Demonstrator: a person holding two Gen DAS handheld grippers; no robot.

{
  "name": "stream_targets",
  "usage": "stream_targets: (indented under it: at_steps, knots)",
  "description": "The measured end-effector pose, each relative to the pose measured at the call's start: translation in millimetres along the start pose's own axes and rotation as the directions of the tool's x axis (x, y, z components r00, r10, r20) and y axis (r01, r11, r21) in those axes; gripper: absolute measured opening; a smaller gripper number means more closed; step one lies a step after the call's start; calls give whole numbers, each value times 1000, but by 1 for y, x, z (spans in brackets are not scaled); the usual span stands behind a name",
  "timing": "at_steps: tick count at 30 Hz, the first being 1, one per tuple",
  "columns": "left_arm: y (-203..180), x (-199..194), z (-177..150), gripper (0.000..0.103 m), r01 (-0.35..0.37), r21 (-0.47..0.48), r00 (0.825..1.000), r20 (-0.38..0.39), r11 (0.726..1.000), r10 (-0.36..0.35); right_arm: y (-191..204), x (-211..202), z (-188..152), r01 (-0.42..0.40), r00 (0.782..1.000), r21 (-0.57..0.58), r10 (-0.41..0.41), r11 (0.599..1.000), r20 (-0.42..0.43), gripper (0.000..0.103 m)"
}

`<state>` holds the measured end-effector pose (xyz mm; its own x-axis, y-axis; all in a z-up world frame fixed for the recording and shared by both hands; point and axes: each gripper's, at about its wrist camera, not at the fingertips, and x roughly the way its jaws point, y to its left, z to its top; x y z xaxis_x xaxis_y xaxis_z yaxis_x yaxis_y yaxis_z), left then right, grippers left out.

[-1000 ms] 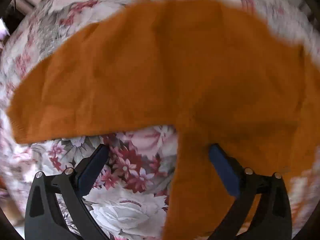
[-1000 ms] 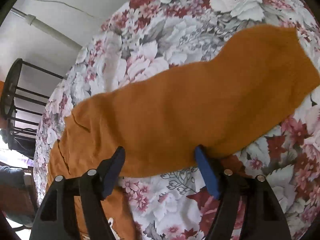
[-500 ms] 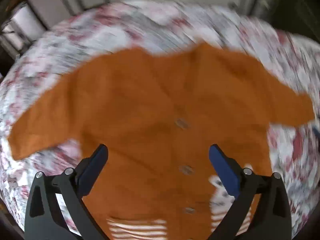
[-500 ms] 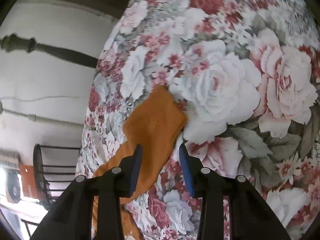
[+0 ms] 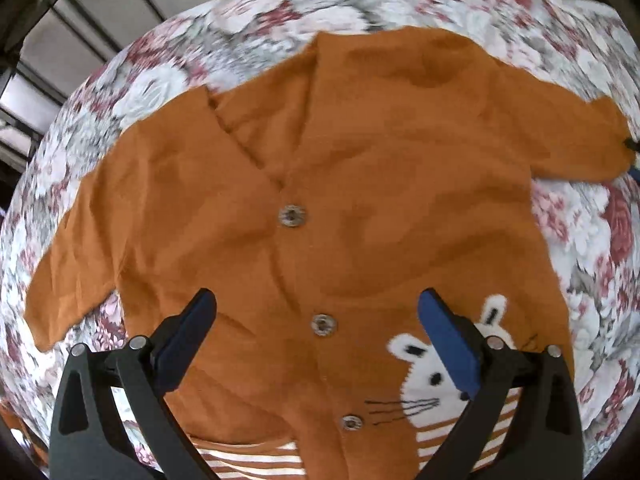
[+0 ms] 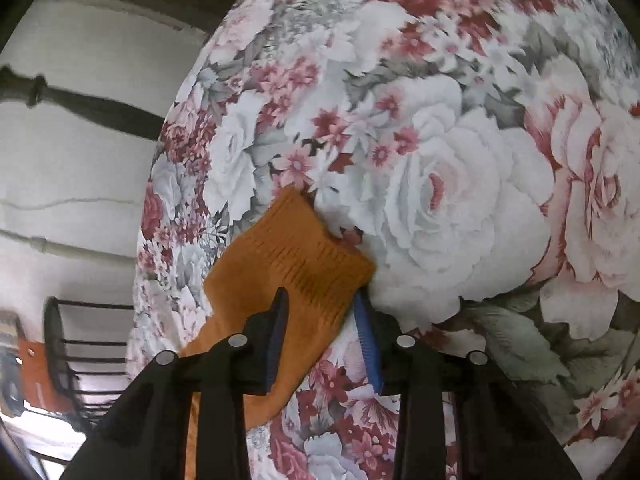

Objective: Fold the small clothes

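right gripper [image 6: 320, 308]: fingers just narrowed around the ribbed sleeve cuff [image 6: 304, 256], cuff between pads, contact not clearly seen | left gripper [image 5: 316, 320]: fingers spread wide, nothing held, above orange cardigan [image 5: 360, 184] laid flat mid-frame on floral cloth [image 5: 168, 68] | writing: none legible

**Orange cardigan spread flat, front up**

The small orange knit cardigan [image 5: 360, 184] lies open-armed on a floral surface, front side up, V-neck at the far end and hem nearest. Three round buttons run down its middle, all fastened. A white rabbit face with black whiskers sits on the near right panel, above a band of orange and white stripes along the hem. Both sleeves stretch outward, left and right. The ribbed cuff [image 6: 308, 256] of one sleeve lies flat.
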<state>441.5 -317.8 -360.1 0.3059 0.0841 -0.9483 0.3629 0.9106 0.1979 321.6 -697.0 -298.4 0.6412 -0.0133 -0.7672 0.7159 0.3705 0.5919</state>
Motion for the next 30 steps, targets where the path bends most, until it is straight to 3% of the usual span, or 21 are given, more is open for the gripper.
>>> stream_targets:
  at_steps: [2, 7, 15, 20, 26, 30]
  knots:
    - [14, 3, 4, 98, 9, -40, 1000, -17, 999, -9, 2, -1, -1, 18, 1000, 1, -18, 1000, 19, 15]
    - [47, 5, 18, 98, 51, -117, 998, -24, 992, -55, 16, -16, -7, -36, 999, -13, 37, 999, 36, 6]
    - [84, 7, 45, 98, 74, -160, 997, -24, 984, -78, 85, -38, -39, -141, 989, -153, 145, 978, 18, 5]
    - [107, 0, 58, 98, 98, -182, 995, -12, 978, -101, 122, -44, -60, -154, 986, -253, 164, 955, 18, 5]
    - [147, -12, 60, 98, 123, -240, 992, 5, 963, -125, 166, -38, -93, -207, 978, -322, 205, 924, -39, 5]
    - [147, -19, 42, 98, 121, -266, 992, 5, 956, -124, 200, -32, -125, -239, 971, -387, 223, 891, -88, 5]
